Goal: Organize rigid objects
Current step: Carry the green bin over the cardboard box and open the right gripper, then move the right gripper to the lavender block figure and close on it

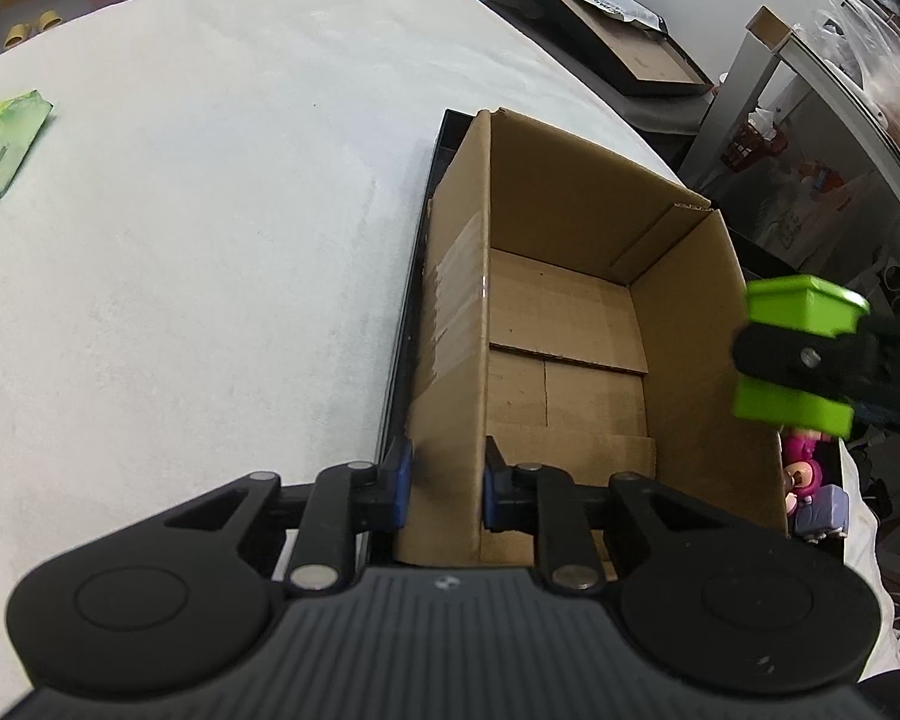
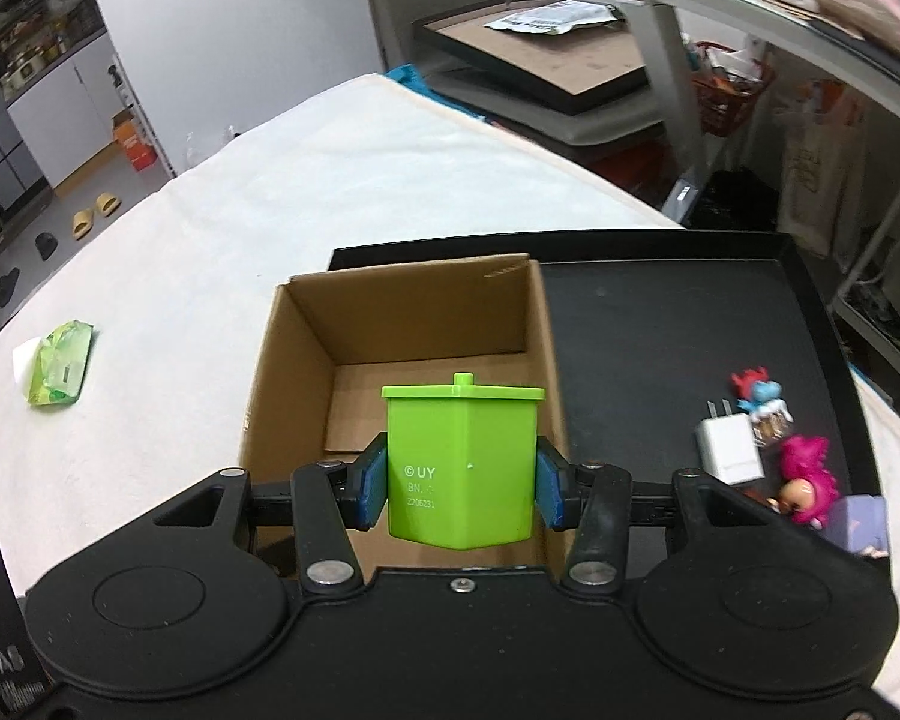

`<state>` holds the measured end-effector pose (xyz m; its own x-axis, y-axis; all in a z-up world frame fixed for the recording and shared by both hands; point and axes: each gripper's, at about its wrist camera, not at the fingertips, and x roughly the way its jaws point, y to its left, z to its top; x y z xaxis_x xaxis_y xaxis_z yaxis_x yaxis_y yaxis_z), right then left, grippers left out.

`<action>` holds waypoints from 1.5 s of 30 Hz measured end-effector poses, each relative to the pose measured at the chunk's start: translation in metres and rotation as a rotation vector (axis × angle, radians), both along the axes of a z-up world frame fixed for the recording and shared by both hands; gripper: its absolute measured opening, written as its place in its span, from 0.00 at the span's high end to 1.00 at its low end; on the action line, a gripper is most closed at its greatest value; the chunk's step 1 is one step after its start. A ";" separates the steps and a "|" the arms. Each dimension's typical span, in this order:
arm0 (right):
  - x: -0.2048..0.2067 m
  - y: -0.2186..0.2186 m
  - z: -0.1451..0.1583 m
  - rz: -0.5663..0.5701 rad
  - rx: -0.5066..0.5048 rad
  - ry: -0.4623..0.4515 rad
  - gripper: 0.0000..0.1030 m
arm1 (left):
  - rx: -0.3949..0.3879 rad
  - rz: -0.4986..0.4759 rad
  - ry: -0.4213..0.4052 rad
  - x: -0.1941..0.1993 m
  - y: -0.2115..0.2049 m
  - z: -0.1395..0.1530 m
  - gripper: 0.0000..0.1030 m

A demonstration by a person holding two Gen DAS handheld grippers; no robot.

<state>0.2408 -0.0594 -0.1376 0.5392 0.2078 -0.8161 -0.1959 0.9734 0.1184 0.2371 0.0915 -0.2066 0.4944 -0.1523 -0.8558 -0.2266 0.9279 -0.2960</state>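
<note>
Green toy bin [image 2: 462, 468], upright, sits pinched in the right hand-held gripper [image 2: 461, 483] just over the cardboard box [image 2: 402, 324], open at twelve o'clock, while the left hand-held gripper [image 1: 447, 486] clamps its wall.

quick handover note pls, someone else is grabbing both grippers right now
Left gripper: shut on the cardboard box left wall, steadying it.
Right gripper: shut on the green bin toy, held above the box's right side.
Box looks empty and sits on the black tray.
Left on the tray: white charger, pink figure, blue-red figure, purple item.
Next: probably drop the green toy in.
</note>
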 end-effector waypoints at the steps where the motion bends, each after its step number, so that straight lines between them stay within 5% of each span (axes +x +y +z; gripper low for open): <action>1: 0.002 0.003 -0.001 0.005 0.000 0.001 0.54 | -0.001 -0.001 0.000 0.000 0.000 0.000 0.80; 18: 0.026 0.049 -0.013 0.084 0.000 0.020 0.54 | -0.054 0.012 -0.001 0.000 0.013 -0.002 0.79; 24: 0.022 0.055 -0.014 0.125 0.012 0.020 0.42 | -0.050 0.009 -0.002 0.000 0.012 -0.002 0.79; 34: 0.011 0.022 -0.005 0.070 0.022 0.022 0.40 | -0.038 0.012 0.005 0.002 0.010 0.000 0.79; 45: -0.013 -0.040 0.009 -0.023 0.009 -0.031 0.34 | 0.084 0.003 -0.006 0.001 0.000 0.011 0.71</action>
